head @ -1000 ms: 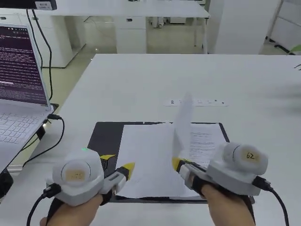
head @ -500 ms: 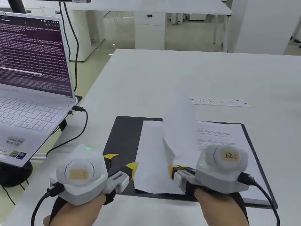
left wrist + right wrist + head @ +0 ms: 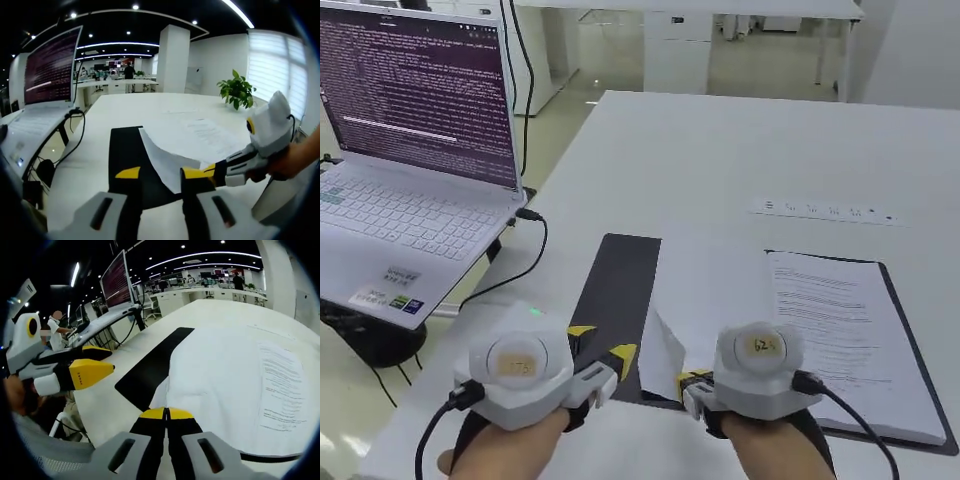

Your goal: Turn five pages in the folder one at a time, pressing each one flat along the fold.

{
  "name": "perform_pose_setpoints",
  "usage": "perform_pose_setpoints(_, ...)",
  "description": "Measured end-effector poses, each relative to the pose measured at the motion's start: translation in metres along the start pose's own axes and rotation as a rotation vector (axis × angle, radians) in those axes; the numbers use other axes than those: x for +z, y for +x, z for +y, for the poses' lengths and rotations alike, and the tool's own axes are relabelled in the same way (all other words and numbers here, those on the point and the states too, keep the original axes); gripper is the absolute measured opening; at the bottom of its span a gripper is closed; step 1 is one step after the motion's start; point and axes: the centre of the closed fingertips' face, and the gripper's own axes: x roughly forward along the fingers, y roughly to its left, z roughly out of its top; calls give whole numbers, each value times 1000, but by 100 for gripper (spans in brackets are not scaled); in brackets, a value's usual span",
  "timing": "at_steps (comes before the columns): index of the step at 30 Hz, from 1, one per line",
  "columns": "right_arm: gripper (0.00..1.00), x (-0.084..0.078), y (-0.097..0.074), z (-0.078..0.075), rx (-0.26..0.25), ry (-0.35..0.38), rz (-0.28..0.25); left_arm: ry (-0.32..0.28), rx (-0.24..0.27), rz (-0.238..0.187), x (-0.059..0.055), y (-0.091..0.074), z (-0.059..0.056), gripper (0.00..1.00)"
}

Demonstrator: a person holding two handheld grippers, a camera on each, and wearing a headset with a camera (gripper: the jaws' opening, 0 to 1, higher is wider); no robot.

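The right gripper (image 3: 692, 380) has its jaws clenched on the curling page's (image 3: 705, 300) lower corner, over the open folder (image 3: 620, 290) on the bench (image 3: 720, 150). The left gripper (image 3: 602, 345) hovers beside it, jaws released.

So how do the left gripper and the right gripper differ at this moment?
The left gripper is open and holds nothing; the right gripper is shut on the lower edge of the curled page. The left gripper is over the black cover of the folder, the right gripper at the page's edge. Both have yellow jaw tips.
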Motion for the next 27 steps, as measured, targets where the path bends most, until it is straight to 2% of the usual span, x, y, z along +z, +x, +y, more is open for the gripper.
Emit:
perform_pose_setpoints(6, 0, -9, 12, -1, -7, -18, 37, -10, 7, 11, -5, -2, 3, 29)
perform_pose_setpoints(13, 0, -18, 14, -2, -12, -7, 50, -19, 16, 22, -12, -4, 5, 29)
perform_pose_setpoints(17, 0, -23, 16, 2, 5, -8, 57, -21, 18, 31, -15, -5, 5, 29)
perform_pose_setpoints(22, 0, -25, 12, 7, 22, -11, 44, -21, 11, 42, -18, -2, 2, 29)
perform_pose_setpoints(27, 0, -22, 3, 5, 35, 34, 7, -13, -10, 65, -23, 11, -8, 29)
